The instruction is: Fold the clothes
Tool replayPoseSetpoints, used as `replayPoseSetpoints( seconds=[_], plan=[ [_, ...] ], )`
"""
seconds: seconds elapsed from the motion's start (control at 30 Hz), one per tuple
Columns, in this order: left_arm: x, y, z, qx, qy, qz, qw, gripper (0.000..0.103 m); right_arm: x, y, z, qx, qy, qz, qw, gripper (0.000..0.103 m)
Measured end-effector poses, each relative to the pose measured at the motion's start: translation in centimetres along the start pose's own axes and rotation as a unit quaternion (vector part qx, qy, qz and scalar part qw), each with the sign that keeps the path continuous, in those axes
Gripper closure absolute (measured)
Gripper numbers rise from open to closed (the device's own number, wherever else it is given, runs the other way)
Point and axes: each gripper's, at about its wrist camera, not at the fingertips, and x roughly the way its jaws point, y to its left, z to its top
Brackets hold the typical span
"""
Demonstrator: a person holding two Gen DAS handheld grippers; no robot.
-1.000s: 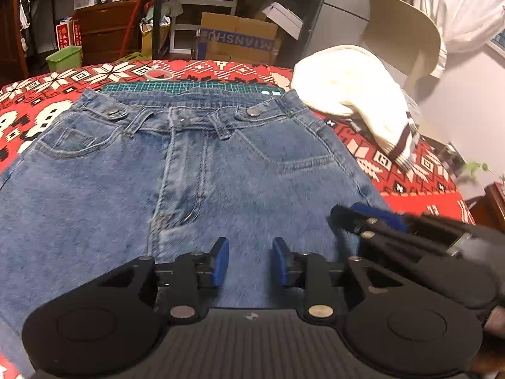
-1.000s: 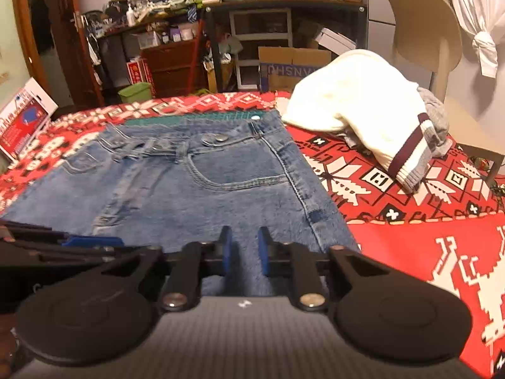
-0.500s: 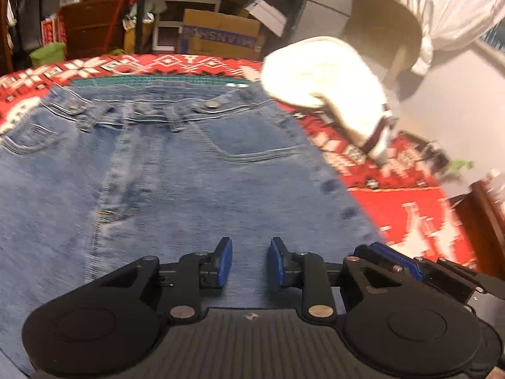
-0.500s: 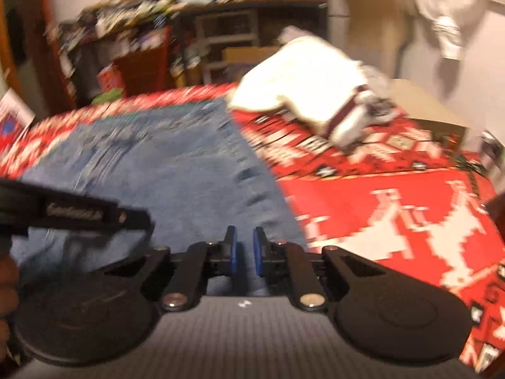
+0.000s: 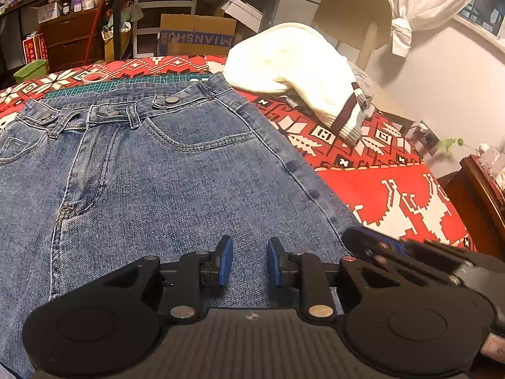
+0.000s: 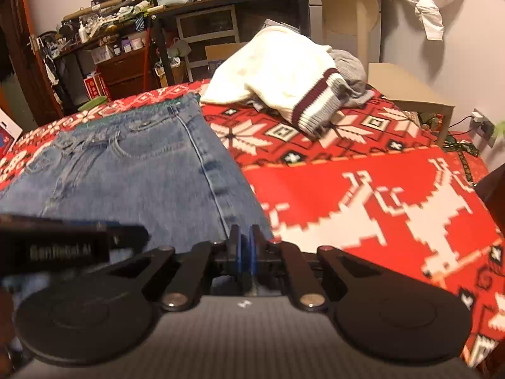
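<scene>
Blue jeans (image 5: pixel 176 189) lie flat on a red patterned blanket (image 5: pixel 394 195), waistband at the far end. My left gripper (image 5: pixel 249 262) hovers over the right leg's denim; its jaws are closing, a gap still shows between the blue pads and nothing is pinched. My right gripper (image 6: pixel 244 246) sits at the right side seam of the jeans (image 6: pixel 126 173). Its jaws are closing to a sliver, and the seam edge runs in between the pads. In the left wrist view the right gripper (image 5: pixel 356 237) rests on that same edge. The left gripper (image 6: pixel 139 233) shows at the left of the right wrist view.
A cream sweater with striped cuff (image 5: pixel 293 63) lies heaped at the blanket's far right, grey cloth under it. A green cutting mat (image 5: pixel 126 83) and tape roll (image 5: pixel 93 77) lie beyond the waistband. A chair (image 5: pixel 353 9) stands behind, dark wooden furniture (image 5: pixel 479 195) to the right.
Both grippers have moved right across the jeans toward the right side seam. The right jaws have narrowed from a clear gap to almost touching; the left jaws narrowed slightly.
</scene>
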Motion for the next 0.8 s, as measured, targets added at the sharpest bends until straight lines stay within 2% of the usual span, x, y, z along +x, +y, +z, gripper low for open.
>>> replayPoseSetpoints(
  seconds=[0.17,0.33,0.5,0.67,0.8],
  plan=[
    [0.0,0.2,0.1,-0.008,0.0,-0.002,1.0,0.08,-0.5,-0.4,-0.2,0.014,0.007,0.001,1.0,0.098],
    [0.1,1.1,1.4,-0.041,0.002,-0.001,0.9992,0.08,1.2,0.4,1.9,-0.008,0.012,-0.006,1.0,0.095],
    [1.2,2.3,3.3,-0.068,0.011,0.019,0.9975,0.08,3.7,1.7,4.1,-0.037,0.022,-0.012,0.999,0.095],
    [2.0,4.4,5.1,-0.127,0.026,0.015,0.9915,0.08,5.9,2.9,6.9,-0.065,0.037,0.012,0.997,0.095],
    [2.7,5.3,6.1,-0.147,0.026,0.026,0.9885,0.08,8.1,4.1,9.1,-0.083,0.04,0.033,0.995,0.095]
  ],
)
